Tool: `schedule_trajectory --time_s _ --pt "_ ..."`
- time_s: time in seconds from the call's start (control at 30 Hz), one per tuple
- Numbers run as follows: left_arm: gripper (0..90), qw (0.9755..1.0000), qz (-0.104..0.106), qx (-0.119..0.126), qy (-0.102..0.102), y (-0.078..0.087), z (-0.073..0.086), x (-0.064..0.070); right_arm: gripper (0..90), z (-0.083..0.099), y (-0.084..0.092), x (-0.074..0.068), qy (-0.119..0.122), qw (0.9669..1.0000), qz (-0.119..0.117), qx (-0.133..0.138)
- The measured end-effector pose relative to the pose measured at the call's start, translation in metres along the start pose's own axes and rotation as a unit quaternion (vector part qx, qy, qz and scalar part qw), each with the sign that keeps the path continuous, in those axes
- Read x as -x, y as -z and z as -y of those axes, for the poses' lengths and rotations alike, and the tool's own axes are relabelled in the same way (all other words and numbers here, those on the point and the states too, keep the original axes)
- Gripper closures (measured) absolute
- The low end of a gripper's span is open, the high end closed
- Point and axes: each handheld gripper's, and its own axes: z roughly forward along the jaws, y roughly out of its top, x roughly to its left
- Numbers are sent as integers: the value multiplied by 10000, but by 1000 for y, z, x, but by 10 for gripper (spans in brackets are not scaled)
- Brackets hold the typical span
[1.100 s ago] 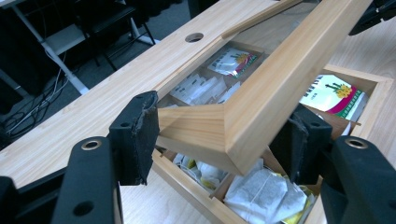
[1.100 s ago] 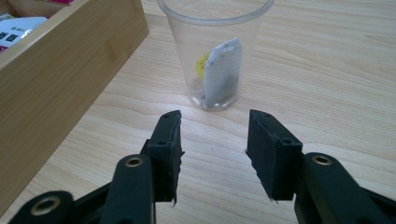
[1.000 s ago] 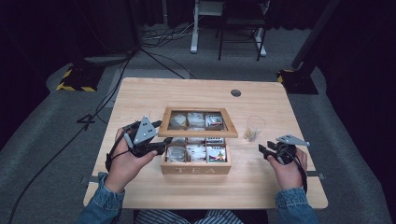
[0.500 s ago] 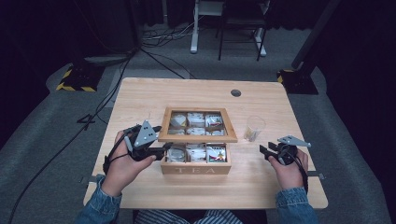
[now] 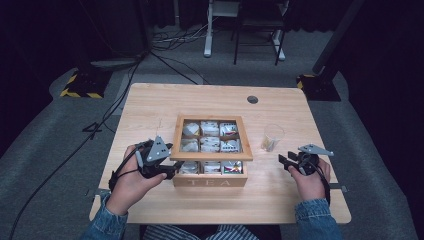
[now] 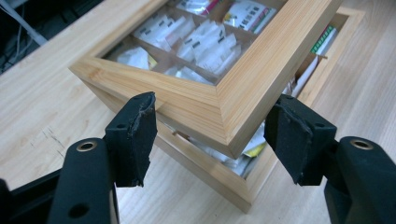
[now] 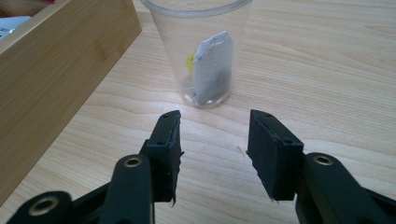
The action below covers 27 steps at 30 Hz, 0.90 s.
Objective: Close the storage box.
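While the right gripper point(image 7: 212, 156) waits apart before the cup point(image 7: 205, 51), the left gripper point(image 6: 215, 140), jaws just widened, straddles the tea box lid's point(image 6: 224, 102) raised corner, now lowered, mid-table.

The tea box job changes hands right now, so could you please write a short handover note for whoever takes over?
Left gripper: jaws have just been opening, now astride the front-left corner of the glass-paned lid, pads off it; the lid is raised at that corner over the tea box.
Right gripper: open, holding nothing, facing the plastic cup.
Done: one tea bag stands in the cup, right of the box.
Left: probably seat the lid fully shut.
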Motion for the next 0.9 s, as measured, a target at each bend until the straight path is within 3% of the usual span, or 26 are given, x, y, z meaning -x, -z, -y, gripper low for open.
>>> schedule_trajectory --time_s 0.27,0.67,0.9 --pt "353 9997 142 -219 -30 -2 4 1 552 -2 -3 -2 -6 10000 -12 -25" --pt "310 9969 360 -664 -196 -10 1 -2 551 7 0 1 -49 10000 28 -77" --pt "286 9947 307 -936 -279 -18 5 2 550 11 3 4 -88 9999 73 -73"
